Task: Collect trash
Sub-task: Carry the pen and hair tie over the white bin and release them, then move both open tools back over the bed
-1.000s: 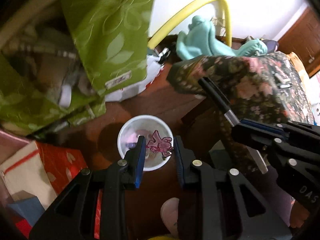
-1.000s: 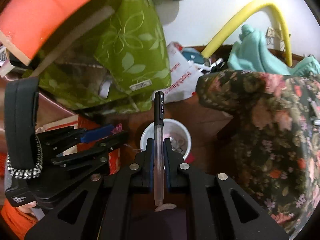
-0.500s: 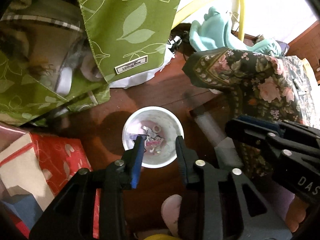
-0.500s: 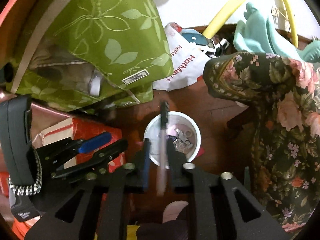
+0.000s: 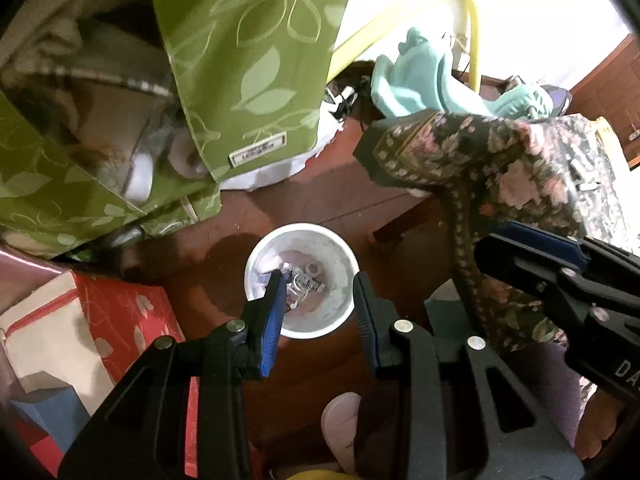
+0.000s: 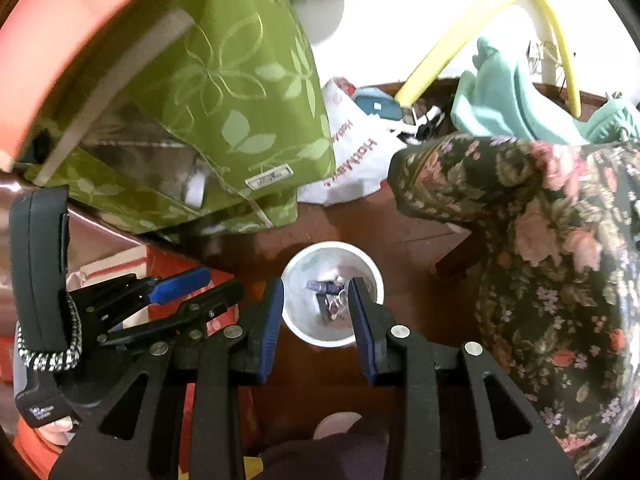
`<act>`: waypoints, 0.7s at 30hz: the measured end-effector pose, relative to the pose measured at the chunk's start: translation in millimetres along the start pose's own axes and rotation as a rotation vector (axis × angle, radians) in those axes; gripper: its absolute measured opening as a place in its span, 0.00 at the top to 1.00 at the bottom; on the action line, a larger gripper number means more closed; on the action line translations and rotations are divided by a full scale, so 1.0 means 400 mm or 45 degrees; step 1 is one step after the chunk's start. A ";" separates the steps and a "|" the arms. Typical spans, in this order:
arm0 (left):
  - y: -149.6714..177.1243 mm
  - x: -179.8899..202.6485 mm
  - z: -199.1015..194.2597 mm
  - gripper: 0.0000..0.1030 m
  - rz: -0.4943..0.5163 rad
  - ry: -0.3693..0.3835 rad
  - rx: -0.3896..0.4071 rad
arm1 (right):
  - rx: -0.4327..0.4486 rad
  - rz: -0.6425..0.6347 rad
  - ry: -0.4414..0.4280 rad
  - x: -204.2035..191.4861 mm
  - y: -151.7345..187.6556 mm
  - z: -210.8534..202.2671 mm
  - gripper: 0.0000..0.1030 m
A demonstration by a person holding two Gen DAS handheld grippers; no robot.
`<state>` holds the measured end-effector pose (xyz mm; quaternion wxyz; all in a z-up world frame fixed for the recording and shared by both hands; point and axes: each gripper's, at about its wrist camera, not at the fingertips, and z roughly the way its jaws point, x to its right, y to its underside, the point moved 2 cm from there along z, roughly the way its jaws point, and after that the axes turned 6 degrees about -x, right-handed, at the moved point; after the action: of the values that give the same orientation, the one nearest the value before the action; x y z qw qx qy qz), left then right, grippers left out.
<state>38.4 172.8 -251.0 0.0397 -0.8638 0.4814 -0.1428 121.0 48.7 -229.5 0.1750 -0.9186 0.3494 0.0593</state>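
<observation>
left gripper (image 5: 318, 292): I'm pointing it steeply down over the cup; jaws apart, nothing between the pads. It also shows at the left edge of the right view, tips partly apart.
right gripper (image 6: 316, 296): jaws opening, nothing between them; cup mouth sits in the gap. In the left view only its side shows at the right edge, body cut off.
white round plastic cup (image 5: 302, 280): standing on the dark red-brown wooden floor (image 5: 320, 204), straight below both grippers.
trash in cup (image 6: 330, 294): small dark and pale bits at the bottom. Right view shows a dark stick-like piece with a purple end; left view shows only blurred scraps, part hidden behind my left finger (image 5: 270, 320). Can't name the pieces.
near edge: a pale rounded shape (image 5: 340, 420) on the floor under the grippers, cut off; can't tell what it is.
room to move: bare floor all around the cup; red and white patterned box (image 5: 100, 320) just left, dark floral cloth (image 6: 540, 240) hanging near on the right.
far: green leaf-print fabric bag (image 6: 240, 112) beyond the cup, contents blurred. White printed plastic bag (image 6: 352, 160) reads clearly only in the right view.
</observation>
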 end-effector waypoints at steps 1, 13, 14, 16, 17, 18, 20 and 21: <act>-0.001 0.007 -0.013 0.67 0.006 0.000 0.012 | 0.020 -0.003 0.007 0.001 0.002 -0.018 0.70; -0.003 0.135 -0.092 0.67 0.042 0.064 0.092 | 0.249 0.053 0.074 0.086 0.047 -0.214 0.70; -0.002 0.153 -0.091 0.67 0.051 0.069 0.089 | 0.263 0.068 0.078 0.103 0.054 -0.229 0.70; 0.000 0.186 -0.096 0.67 0.072 0.068 0.091 | 0.280 0.086 0.088 0.128 0.064 -0.250 0.70; 0.000 0.199 -0.098 0.67 0.082 0.066 0.095 | 0.289 0.098 0.097 0.144 0.069 -0.261 0.70; 0.000 0.219 -0.102 0.67 0.096 0.066 0.102 | 0.298 0.110 0.103 0.161 0.075 -0.272 0.70; -0.004 0.261 -0.110 0.67 0.124 0.067 0.114 | 0.315 0.134 0.115 0.194 0.088 -0.292 0.70; -0.004 0.274 -0.117 0.67 0.136 0.069 0.119 | 0.324 0.148 0.121 0.214 0.095 -0.302 0.70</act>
<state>80.8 84.5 -183.1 0.0746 -0.8298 0.5207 -0.1862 158.4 -75.0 -147.3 0.2695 -0.8689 0.4147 -0.0189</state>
